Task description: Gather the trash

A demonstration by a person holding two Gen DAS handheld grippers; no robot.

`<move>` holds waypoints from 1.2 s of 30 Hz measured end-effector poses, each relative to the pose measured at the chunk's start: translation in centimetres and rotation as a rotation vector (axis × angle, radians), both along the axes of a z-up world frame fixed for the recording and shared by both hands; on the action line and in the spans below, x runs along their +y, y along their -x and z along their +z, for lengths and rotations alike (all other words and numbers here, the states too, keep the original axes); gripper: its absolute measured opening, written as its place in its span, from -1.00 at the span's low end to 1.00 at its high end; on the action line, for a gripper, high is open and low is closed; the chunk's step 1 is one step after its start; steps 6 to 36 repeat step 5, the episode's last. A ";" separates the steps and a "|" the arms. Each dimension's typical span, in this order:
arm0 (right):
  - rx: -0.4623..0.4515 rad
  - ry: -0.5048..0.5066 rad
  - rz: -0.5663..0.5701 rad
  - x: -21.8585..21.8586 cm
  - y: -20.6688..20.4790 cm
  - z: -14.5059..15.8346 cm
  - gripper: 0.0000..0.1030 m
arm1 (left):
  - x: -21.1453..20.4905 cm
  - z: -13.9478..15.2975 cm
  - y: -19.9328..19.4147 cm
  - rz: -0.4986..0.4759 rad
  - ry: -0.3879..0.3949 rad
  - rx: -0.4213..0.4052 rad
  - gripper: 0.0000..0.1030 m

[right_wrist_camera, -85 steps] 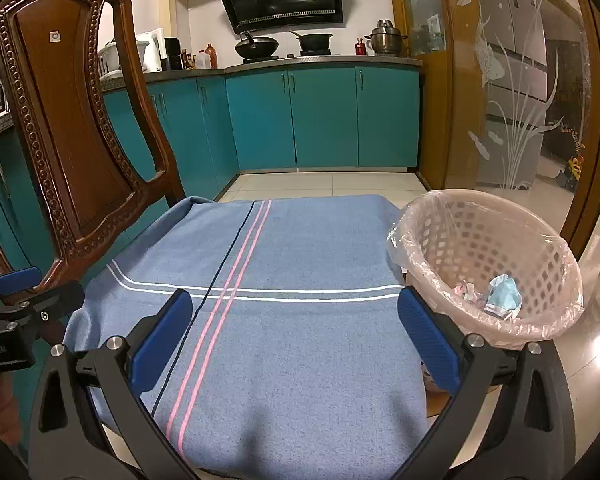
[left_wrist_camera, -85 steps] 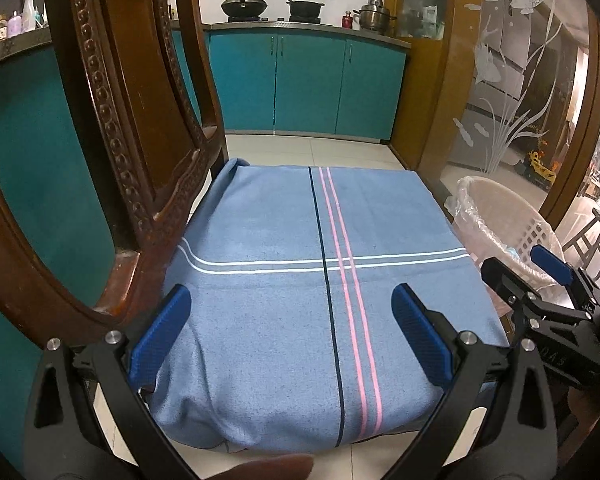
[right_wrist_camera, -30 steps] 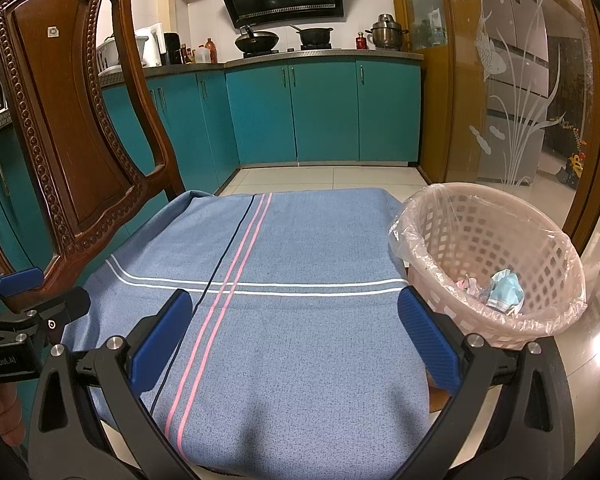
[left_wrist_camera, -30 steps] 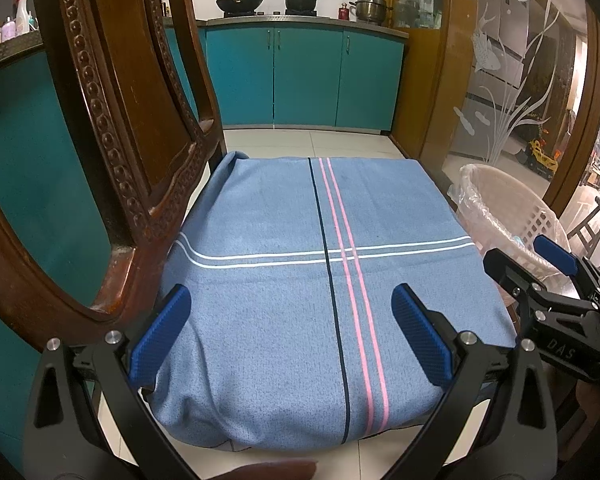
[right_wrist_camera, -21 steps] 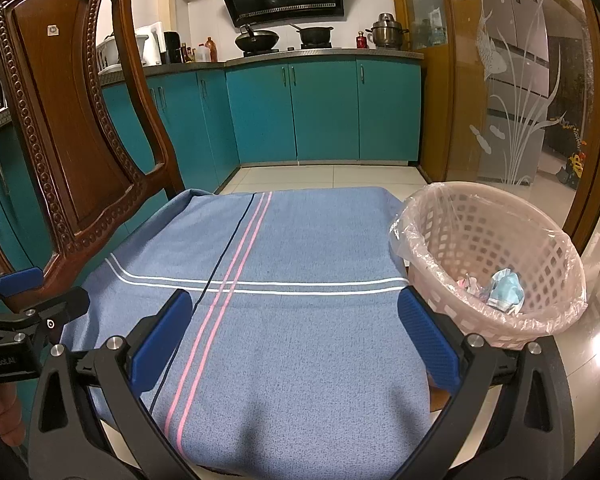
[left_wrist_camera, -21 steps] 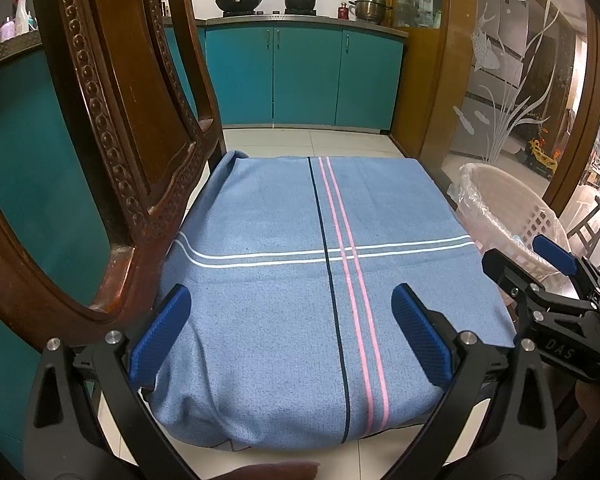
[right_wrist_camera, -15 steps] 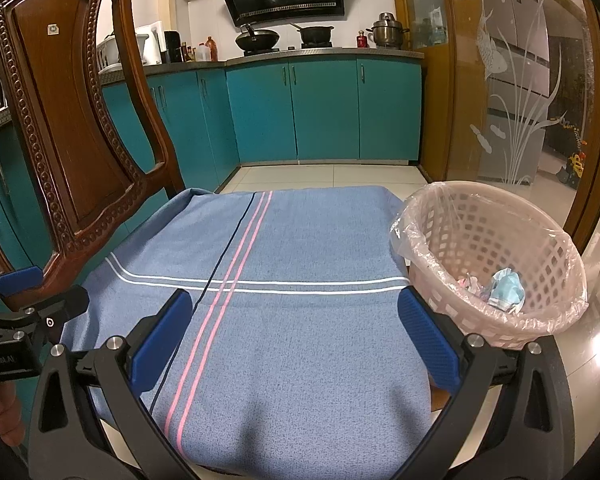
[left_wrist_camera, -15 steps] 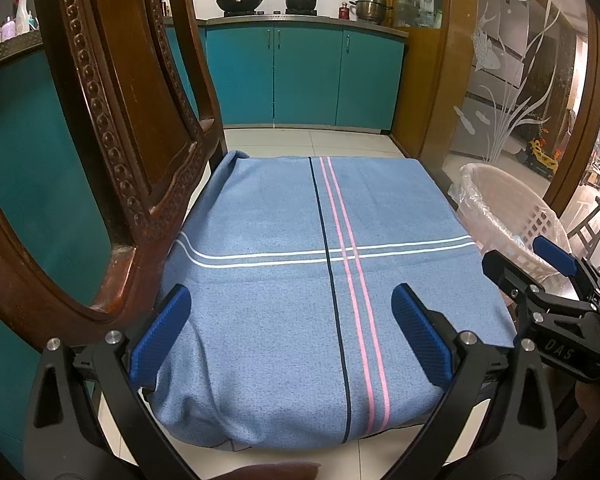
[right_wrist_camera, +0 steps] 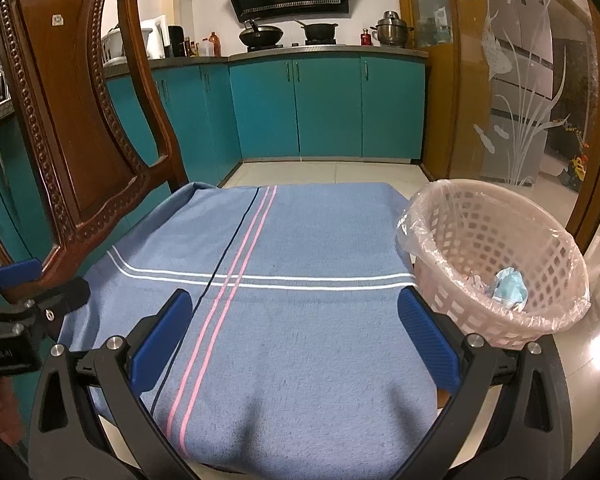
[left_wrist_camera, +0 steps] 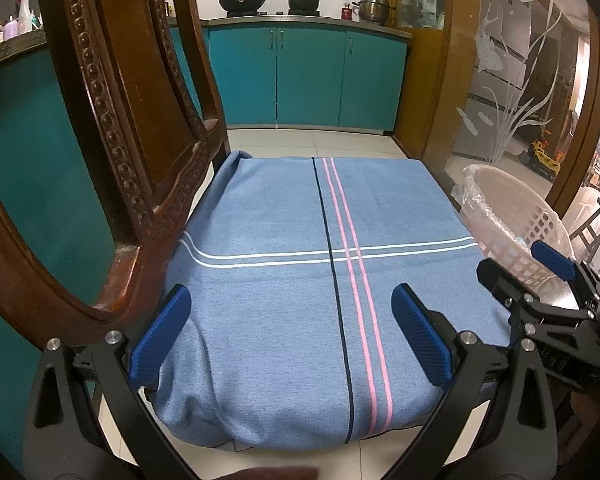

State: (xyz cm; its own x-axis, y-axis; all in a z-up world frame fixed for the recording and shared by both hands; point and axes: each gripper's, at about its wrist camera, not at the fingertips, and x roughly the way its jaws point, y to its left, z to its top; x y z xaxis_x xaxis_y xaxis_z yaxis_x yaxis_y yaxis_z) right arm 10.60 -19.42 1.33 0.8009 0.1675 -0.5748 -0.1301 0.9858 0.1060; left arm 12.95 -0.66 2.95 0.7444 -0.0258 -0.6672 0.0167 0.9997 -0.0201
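Right, I have both grippers over the near edge of the cloth (left_wrist_camera: 283,280), the landmark here. My left gripper (left_wrist_camera: 291,336) gapes wide and carries nothing; my right gripper (right_wrist_camera: 295,332) is just as wide and bare. The basket (right_wrist_camera: 496,268) sits touching the cloth's right edge, with crumpled trash (right_wrist_camera: 508,284) in its bottom. A chair back (right_wrist_camera: 75,120) rises at the cloth's left.

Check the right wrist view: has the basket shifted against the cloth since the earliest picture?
No. The basket sits beside the cloth's right edge as before; only the camera view drifted slightly.
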 end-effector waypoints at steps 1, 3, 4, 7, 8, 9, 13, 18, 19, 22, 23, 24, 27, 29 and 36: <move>0.004 0.000 -0.001 0.0 0.0 -0.1 0.95 | 0.1 0.0 0.0 0.002 0.003 0.001 0.94; 0.015 -0.003 -0.007 0.2 0.3 -0.5 0.95 | 0.3 0.2 0.0 0.010 0.009 -0.002 0.94; 0.020 -0.010 -0.010 0.3 0.6 -0.7 0.95 | 0.4 0.3 0.0 0.012 0.011 -0.002 0.94; 0.032 -0.025 -0.015 0.6 1.2 -1.2 0.95 | 0.5 0.3 0.0 0.016 0.012 -0.003 0.94; 0.032 -0.025 -0.015 0.6 1.2 -1.2 0.95 | 0.5 0.3 0.0 0.016 0.012 -0.003 0.94; 0.032 -0.025 -0.015 0.6 1.2 -1.2 0.95 | 0.5 0.3 0.0 0.016 0.012 -0.003 0.94; 0.032 -0.025 -0.015 0.6 1.2 -1.2 0.95 | 0.5 0.3 0.0 0.016 0.012 -0.003 0.94; 0.032 -0.025 -0.015 0.6 1.2 -1.2 0.95 | 0.5 0.3 0.0 0.016 0.012 -0.003 0.94; 0.032 -0.025 -0.015 0.6 1.2 -1.2 0.95 | 0.5 0.3 0.0 0.016 0.012 -0.003 0.94; 0.032 -0.025 -0.015 0.6 1.2 -1.2 0.95 | 0.5 0.3 0.0 0.016 0.012 -0.003 0.94; 0.032 -0.025 -0.015 0.6 1.2 -1.2 0.95 | 0.5 0.3 0.0 0.016 0.012 -0.003 0.94; 0.032 -0.025 -0.015 0.6 1.2 -1.2 0.95 | 0.5 0.3 0.0 0.016 0.012 -0.003 0.94; 0.032 -0.025 -0.015 0.6 1.2 -1.2 0.95 | 0.5 0.3 0.0 0.016 0.012 -0.003 0.94; 0.032 -0.025 -0.015 0.6 1.2 -1.2 0.95 | 0.5 0.3 0.0 0.016 0.012 -0.003 0.94; 0.032 -0.025 -0.015 0.6 1.2 -1.2 0.95 | 0.5 0.3 0.0 0.016 0.012 -0.003 0.94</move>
